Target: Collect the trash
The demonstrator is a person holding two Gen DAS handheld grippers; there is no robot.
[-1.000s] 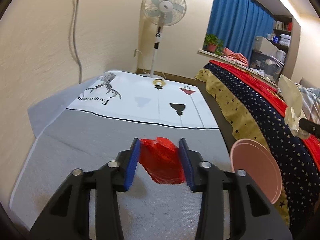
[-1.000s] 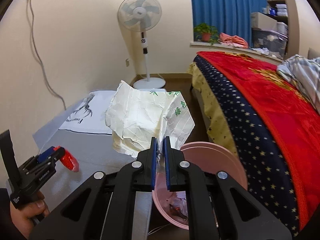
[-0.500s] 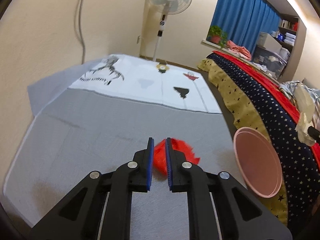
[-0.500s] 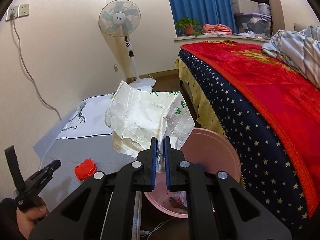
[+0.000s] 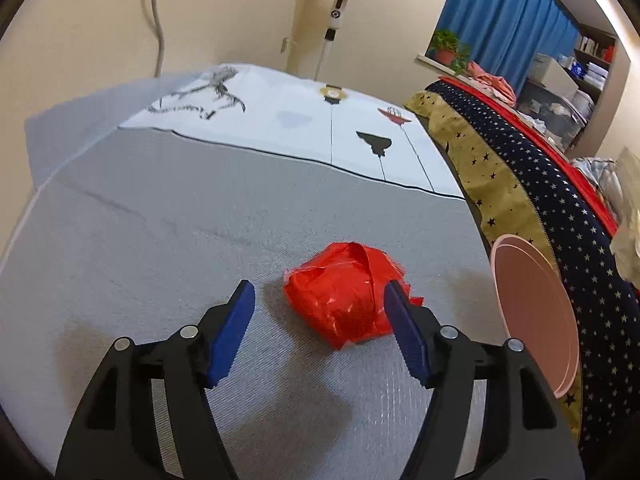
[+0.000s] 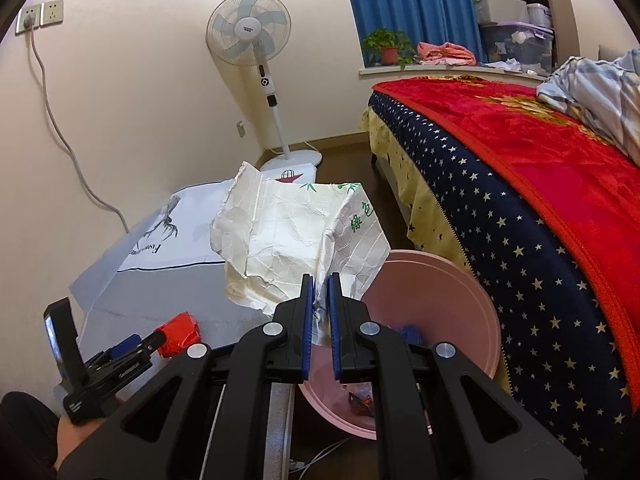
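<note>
A crumpled red wrapper [image 5: 344,292] lies on the grey mat [image 5: 160,248]. My left gripper [image 5: 318,292] is low over the mat with its jaws opening. The wrapper sits between them, close to the right pad [image 5: 404,336] and clear of the left pad. In the right wrist view the same gripper [image 6: 148,340] reaches the red wrapper [image 6: 180,330] from the lower left. My right gripper [image 6: 318,280] is shut on a crumpled white paper bag with green print [image 6: 288,240], held over the near rim of the pink bin [image 6: 440,292].
The pink bin [image 5: 532,312] stands between the mat and the bed with its star-patterned cover [image 6: 520,240]. Trash lies in the bin's bottom. A standing fan [image 6: 256,44] is by the far wall. A white printed sheet [image 5: 288,128] covers the mat's far part.
The red wrapper left the left gripper and now lies on the mat. The jaws went nearly shut, then spread wide around it as the gripper sank. The right gripper keeps its paper bag.
</note>
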